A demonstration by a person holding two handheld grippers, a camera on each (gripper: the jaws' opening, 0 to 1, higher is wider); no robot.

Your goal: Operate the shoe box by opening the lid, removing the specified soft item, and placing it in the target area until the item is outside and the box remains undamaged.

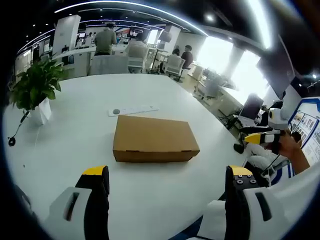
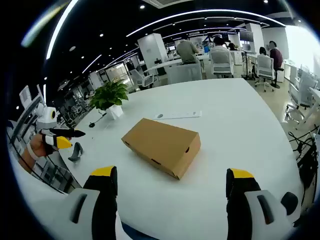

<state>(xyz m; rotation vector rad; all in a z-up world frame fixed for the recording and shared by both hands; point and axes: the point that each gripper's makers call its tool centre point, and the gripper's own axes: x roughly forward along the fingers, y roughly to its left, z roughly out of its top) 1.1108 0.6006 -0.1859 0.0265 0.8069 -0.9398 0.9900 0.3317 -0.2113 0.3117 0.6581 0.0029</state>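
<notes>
A shut brown cardboard shoe box [image 1: 152, 137] lies flat in the middle of the round white table [image 1: 75, 135], its lid down. My left gripper [image 1: 167, 171] stands open just short of the box, with nothing between its yellow-tipped fingers [image 1: 95, 172]. A hand holds my right gripper [image 1: 267, 136] off the table's right edge. In the right gripper view the box [image 2: 162, 145] lies at an angle ahead of my open, empty right gripper [image 2: 171, 172]. The left gripper [image 2: 55, 137] shows at the far left there. What the box holds is hidden.
A potted plant [image 1: 35, 87] stands near the table's left edge, also seen as the plant [image 2: 110, 95]. A flat white strip [image 1: 132, 110] lies just beyond the box. People sit at desks and chairs [image 2: 220, 57] in the background. A cable [image 1: 15, 130] trails from the plant.
</notes>
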